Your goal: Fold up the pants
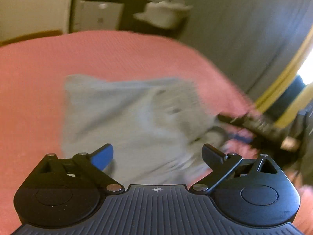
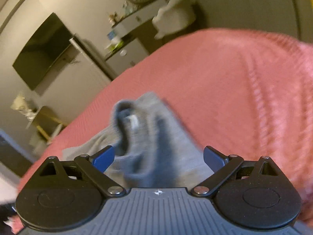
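Your left tool (image 1: 158,153) hangs with its 2 fingers spread wide and nothing between the blue pads. Seen from this wrist, the grey pants (image 1: 135,121) lie on a pink bedspread (image 1: 39,90) as a roughly square folded bundle filling the middle of the view, blurred by motion. At 3 o'clock from the pants, your right tool (image 1: 254,123) shows as a dark blurred bar at the bundle's right edge; whether it touches the cloth cannot be told from here.

From the right wrist, your right tool (image 2: 158,156) also stands wide apart, its pads clear of the fabric. The pants (image 2: 148,137) sit just ahead of it, at 12 o'clock, reaching toward 10 o'clock, with a rumpled rounded fold (image 2: 125,115) and a small white tag (image 2: 134,121) showing on top. Nothing is gripped.

Beyond the bed, at 10 o'clock in the right view, a dark screen (image 2: 43,51) hangs on the wall. At 12 o'clock, a shelf unit (image 2: 135,19) carries small blurred items, and a white cloth (image 2: 172,17) hangs beside it.
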Demonstrator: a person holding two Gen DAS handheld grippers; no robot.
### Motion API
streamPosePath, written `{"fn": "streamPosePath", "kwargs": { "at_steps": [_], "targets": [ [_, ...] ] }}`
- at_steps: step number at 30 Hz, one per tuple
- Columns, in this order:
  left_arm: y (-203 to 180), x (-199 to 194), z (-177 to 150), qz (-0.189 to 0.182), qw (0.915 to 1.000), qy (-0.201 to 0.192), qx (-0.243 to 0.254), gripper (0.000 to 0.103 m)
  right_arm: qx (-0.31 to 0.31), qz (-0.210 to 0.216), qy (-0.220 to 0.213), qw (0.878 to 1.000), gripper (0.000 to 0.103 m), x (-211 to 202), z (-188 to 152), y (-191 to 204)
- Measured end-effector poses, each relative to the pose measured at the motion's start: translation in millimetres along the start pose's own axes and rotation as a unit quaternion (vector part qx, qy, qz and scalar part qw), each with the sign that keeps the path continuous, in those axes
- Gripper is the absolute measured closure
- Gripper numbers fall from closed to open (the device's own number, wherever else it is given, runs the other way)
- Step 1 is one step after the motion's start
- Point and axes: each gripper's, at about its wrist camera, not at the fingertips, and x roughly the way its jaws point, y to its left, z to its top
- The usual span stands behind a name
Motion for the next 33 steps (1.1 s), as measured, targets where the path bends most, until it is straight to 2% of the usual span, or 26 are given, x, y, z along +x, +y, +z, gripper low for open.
{"fn": "streamPosePath", "kwargs": {
  "at_steps": [2, 4, 6, 7, 8, 9, 10, 12, 14, 15, 18, 19, 21, 22, 23, 24, 25, 27, 28, 29, 33],
  "targets": [
    [21.0, 4.0, -8.4, -0.019, 0.9994, 0.027, -0.011, 0.003, -0.018, 0.005, 0.024, 1.0, 0.004, 11.7, -0.8, 13.8],
    [39.9, 13.4, -16.8, -0.047, 0.9964, 0.055, -0.044, 0.003, -0.073, -0.01, 0.039, 0.997, 0.002, 24.7, -4.1, 34.0],
    [54.1, 19.4, -24.4, -0.061, 0.9944, 0.047, -0.073, 0.003, -0.109, -0.03, 0.055, 0.992, 0.003, 41.8, -7.2, 47.7],
    [62.0, 19.6, -32.4, -0.06, 0.9937, 0.042, -0.085, 0.003, -0.11, -0.032, 0.059, 0.992, 0.011, 47.6, -8.0, 51.8],
    [66.8, 21.5, -34.3, -0.051, 0.9932, 0.039, -0.097, 0.003, -0.109, -0.019, 0.062, 0.992, 0.031, 53.5, -8.1, 55.8],
    [71.6, 21.2, -37.2, -0.045, 0.9932, 0.037, -0.101, 0.003, -0.113, -0.023, 0.062, 0.991, 0.039, 56.0, -7.7, 59.4],
    [75.1, 22.1, -37.8, -0.044, 0.9933, 0.035, -0.101, 0.003, -0.12, -0.037, 0.06, 0.99, 0.043, 60.1, -6.6, 64.9],
    [81.0, 19.7, -40.9, -0.037, 0.9932, 0.032, -0.105, 0.003, -0.115, -0.045, 0.074, 0.99, 0.043, 71.9, -0.7, 68.7],
    [84.8, 5.9, -37.2, -0.025, 0.9936, 0.02, -0.108, 0.003, -0.095, -0.05, 0.081, 0.991, 0.056, 83.2, 5.2, 69.7],
    [85.2, -0.5, -36.2, -0.014, 0.9948, 0.009, -0.1, 0.003, -0.092, -0.047, 0.084, 0.991, 0.058, 82.4, 9.4, 72.7],
    [83.7, -12.4, -28.5, 0.019, 0.9972, -0.025, -0.069, 0.003, -0.106, -0.007, 0.03, 0.994, 0.061, 49.0, 23.6, 86.9],
    [83.1, -14.5, -26.5, 0.028, 0.9972, -0.03, -0.062, 0.003, -0.122, -0.002, 0.011, 0.992, 0.061, 38.4, 23.7, 89.3],
    [86.5, -9.7, -27.7, 0.035, 0.9972, -0.026, -0.06, 0.003, -0.172, -0.02, -0.001, 0.985, 0.05, 38.1, 24.5, 84.4],
    [87.9, -6.9, -27.9, 0.035, 0.997, -0.019, -0.066, 0.003, -0.201, -0.059, 0.022, 0.978, 0.026, 49.8, 23.2, 79.2],
    [89.1, -0.8, -27.0, 0.035, 0.9967, -0.01, -0.072, 0.003, -0.212, -0.099, 0.044, 0.971, 0.02, 59.0, 23.1, 74.6],
    [90.1, 4.0, -27.0, 0.036, 0.9963, -0.001, -0.078, 0.003, -0.212, -0.13, 0.061, 0.967, 0.021, 63.8, 23.3, 67.5],
    [90.8, 5.2, -27.4, 0.034, 0.9963, 0.004, -0.079, 0.003, -0.203, -0.134, 0.051, 0.968, 0.019, 59.6, 24.3, 62.0],
    [90.5, 8.8, -25.8, 0.031, 0.9965, 0.008, -0.077, 0.003, -0.171, -0.091, 0.0, 0.981, 0.007, 38.3, 24.2, 49.9],
    [89.6, 15.2, -22.4, 0.03, 0.9967, 0.008, -0.076, 0.003, -0.162, -0.085, -0.017, 0.983, 0.0, 33.5, 22.4, 47.1],
    [88.1, 20.1, -19.0, 0.032, 0.9967, 0.007, -0.075, 0.003, -0.161, -0.083, -0.025, 0.983, 0.0, 32.3, 18.9, 44.8],
    [84.1, 42.7, -9.0, 0.053, 0.9961, 0.019, -0.069, 0.003, -0.209, -0.105, 0.044, 0.971, 0.0, 57.4, -1.1, 41.5]
  ]
}}
